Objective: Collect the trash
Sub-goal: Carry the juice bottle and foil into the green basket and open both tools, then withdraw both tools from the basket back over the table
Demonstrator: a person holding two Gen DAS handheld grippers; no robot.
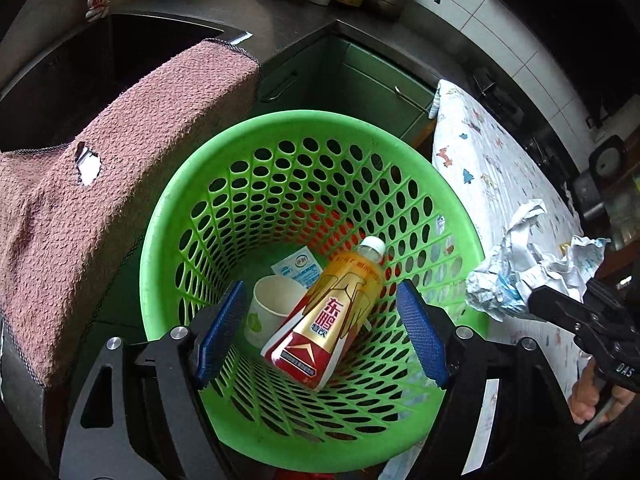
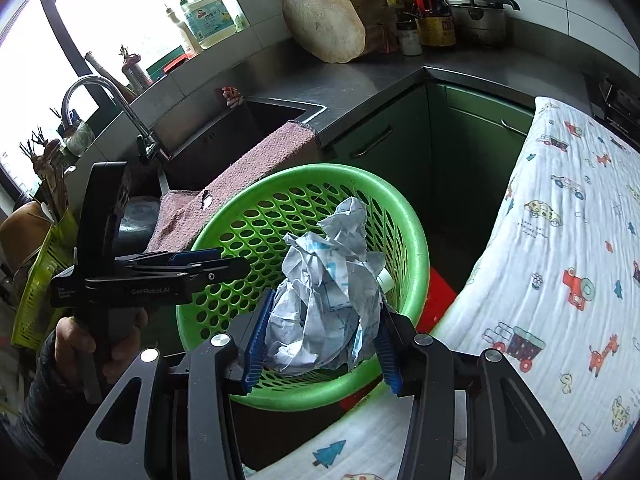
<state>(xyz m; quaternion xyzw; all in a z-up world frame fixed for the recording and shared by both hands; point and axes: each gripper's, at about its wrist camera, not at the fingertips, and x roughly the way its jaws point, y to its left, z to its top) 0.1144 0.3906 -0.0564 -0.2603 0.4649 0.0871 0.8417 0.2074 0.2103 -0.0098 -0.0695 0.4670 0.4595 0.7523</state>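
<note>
The crumpled paper wad [image 2: 326, 292] is clamped in the right gripper [image 2: 320, 344], hanging over the near rim of the green basket [image 2: 416, 240], whose mouth lies just ahead and below. The left gripper [image 1: 320, 336] (jaws spread, empty) hovers over the basket's middle, above a bottle [image 1: 332, 312] and paper cup [image 1: 272, 308], so I judge the drop has room on the right side only.

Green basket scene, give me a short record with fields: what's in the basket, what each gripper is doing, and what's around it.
container: green basket, perforated, standing beside the sink counter
contents: drink bottle, paper cup, small packet
left gripper: open, empty, over the basket mouth
right gripper: shut on crumpled paper, held at the basket's rim
beside basket: pink towel draped over the sink edge; printed cloth on the other side
task state: paper not yet dropped in
</note>
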